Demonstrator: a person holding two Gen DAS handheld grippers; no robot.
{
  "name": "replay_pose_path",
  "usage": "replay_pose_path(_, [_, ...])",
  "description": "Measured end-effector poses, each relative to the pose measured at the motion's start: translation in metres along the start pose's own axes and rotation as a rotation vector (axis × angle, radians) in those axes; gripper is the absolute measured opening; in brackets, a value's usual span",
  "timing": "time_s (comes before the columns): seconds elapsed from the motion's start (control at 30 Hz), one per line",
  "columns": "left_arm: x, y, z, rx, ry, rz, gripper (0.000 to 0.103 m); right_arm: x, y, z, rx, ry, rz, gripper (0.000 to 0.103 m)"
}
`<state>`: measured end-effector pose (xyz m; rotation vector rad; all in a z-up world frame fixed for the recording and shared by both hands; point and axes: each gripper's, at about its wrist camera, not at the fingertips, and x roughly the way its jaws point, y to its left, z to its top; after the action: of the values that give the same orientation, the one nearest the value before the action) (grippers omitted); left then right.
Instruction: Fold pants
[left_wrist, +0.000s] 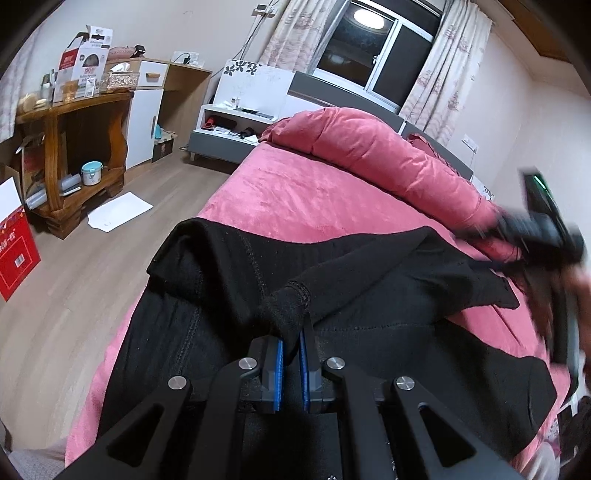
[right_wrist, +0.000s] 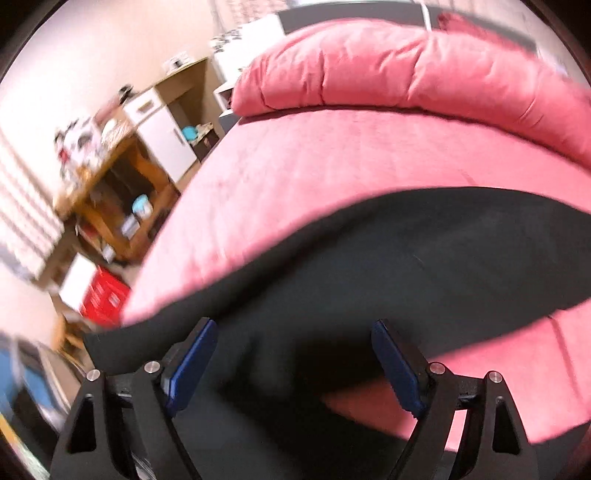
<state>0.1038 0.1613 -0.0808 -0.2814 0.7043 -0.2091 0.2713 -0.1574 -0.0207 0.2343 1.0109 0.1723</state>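
Black pants (left_wrist: 332, 295) lie spread on a pink bed (left_wrist: 295, 192). My left gripper (left_wrist: 291, 332) is shut on a bunched hem of the pants, lifting it above the rest of the fabric. My right gripper (right_wrist: 295, 354) is open with its blue pads (right_wrist: 195, 354) wide apart, empty, hovering over the pants (right_wrist: 406, 258); this view is motion-blurred. The right gripper also shows blurred at the right edge of the left wrist view (left_wrist: 543, 229), beside a far fold of the pants.
A rolled pink duvet (left_wrist: 388, 147) lies along the bed's head. A wooden shelf (left_wrist: 70, 147), a red box (left_wrist: 16, 251) and white paper (left_wrist: 118, 212) are on the floor to the left. A nightstand (left_wrist: 229, 129) stands by the window.
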Motion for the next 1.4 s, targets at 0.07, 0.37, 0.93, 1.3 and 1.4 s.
replay_pose_path(0.07, [0.001,-0.002,-0.001,0.014,0.001,0.0,0.007,0.021,0.0,0.025,0.112,0.029,0.012,0.086])
replay_pose_path(0.37, [-0.002,0.017,-0.002,-0.071,-0.019,-0.074,0.007,0.057,-0.015,0.019,0.336,0.087,0.063,0.01])
replay_pose_path(0.93, [-0.042,0.051,-0.028,-0.453,0.063,-0.234,0.047,-0.001,-0.027,-0.151,0.386,-0.037,0.204,0.01])
replay_pose_path(1.3, [-0.039,0.046,-0.055,-0.626,0.159,-0.295,0.076,0.009,-0.037,-0.164,0.426,-0.022,0.254,0.011])
replay_pose_path(1.4, [-0.033,0.037,-0.053,-0.56,0.176,-0.236,0.072,0.005,-0.037,-0.166,0.426,-0.022,0.256,0.011])
